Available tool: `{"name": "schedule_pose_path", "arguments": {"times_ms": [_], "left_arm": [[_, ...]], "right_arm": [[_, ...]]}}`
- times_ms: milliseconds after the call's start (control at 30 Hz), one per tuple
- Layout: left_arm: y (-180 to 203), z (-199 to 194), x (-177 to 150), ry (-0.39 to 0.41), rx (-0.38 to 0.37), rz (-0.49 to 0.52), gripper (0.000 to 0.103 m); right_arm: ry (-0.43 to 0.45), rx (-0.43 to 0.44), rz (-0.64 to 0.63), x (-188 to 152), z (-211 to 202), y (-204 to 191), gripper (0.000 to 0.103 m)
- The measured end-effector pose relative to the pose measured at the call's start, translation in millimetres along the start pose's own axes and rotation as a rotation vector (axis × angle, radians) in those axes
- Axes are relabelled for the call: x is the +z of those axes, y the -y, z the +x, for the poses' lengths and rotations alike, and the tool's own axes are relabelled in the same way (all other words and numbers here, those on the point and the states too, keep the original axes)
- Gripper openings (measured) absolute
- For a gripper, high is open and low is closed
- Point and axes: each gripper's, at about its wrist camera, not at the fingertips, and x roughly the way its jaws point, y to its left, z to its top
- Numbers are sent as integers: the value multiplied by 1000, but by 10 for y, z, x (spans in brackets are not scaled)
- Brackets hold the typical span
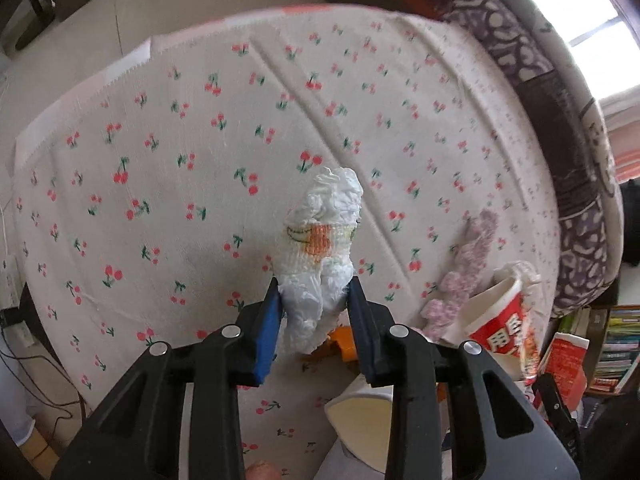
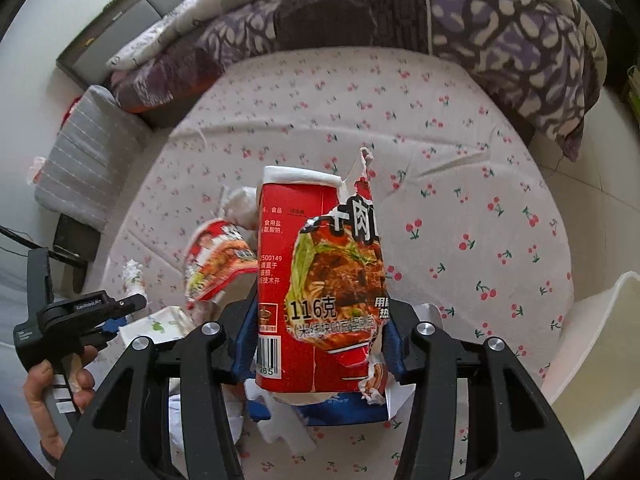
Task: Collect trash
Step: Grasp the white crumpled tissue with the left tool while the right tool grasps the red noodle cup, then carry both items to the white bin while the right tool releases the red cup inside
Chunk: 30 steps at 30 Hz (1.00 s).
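My left gripper (image 1: 314, 300) is shut on a crumpled white tissue wad (image 1: 320, 256) with an orange print, held above the cherry-print bed sheet (image 1: 160, 160). My right gripper (image 2: 320, 320) is shut on a red instant-noodle cup (image 2: 304, 280) with a torn label, held upright over the bed. The cup also shows in the left wrist view (image 1: 500, 320) at the lower right. The left gripper shows in the right wrist view (image 2: 80, 320) at the left, in a hand. A second red noodle wrapper (image 2: 216, 256) lies behind the cup.
A pink knitted piece (image 1: 468, 264) lies on the sheet. A white bin rim (image 2: 600, 340) stands at the right, and shows in the left wrist view (image 1: 360, 412). A purple patterned quilt (image 2: 480, 32) lines the far side. A grey pillow (image 2: 88, 152) sits at left. More paper scraps (image 2: 280, 420) lie below.
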Motion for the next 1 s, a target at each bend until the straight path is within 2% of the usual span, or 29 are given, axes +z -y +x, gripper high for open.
{"name": "schedule_pose_path", "arguments": {"times_ms": [100,233,433,533,633,700,733,767,833,900,1000], "left_arm": [[140,-122,-23,45,-25,17,33],[381,-374,4,140,-46,88,33],[859,-711,-342,331,-23,245,33],[1182,-662,-602,400,-22,307,33],[1599,-539,-661,484,-8,383,33],[1580,-635,-913,525,-8,423,33],[1652,-616,-878,543,-11,443,33],[1633,-695,-1139,556,-17,455,33],[1713,-717,-1269,577,-28,486,33],[1695,-861,-1706,592,-40,510,33],[1791,-864,-1914,587,-56,546,33]], "right_arm": [[41,1,-5,25,-114,-32,48],[104,-21,-16,7,-276,-23,48],[203,-91,-36,-42,-523,62,48],[256,-131,-44,-74,-667,128,48],[291,-164,-46,-98,-774,205,48],[309,-183,-47,-124,-844,247,48],[319,-192,-46,-135,-882,276,48],[325,-199,-44,-144,-908,296,48],[337,-215,-41,-173,-961,345,49],[345,-228,-31,-206,-1029,417,49],[344,-254,-18,-256,-1095,522,49]]}}
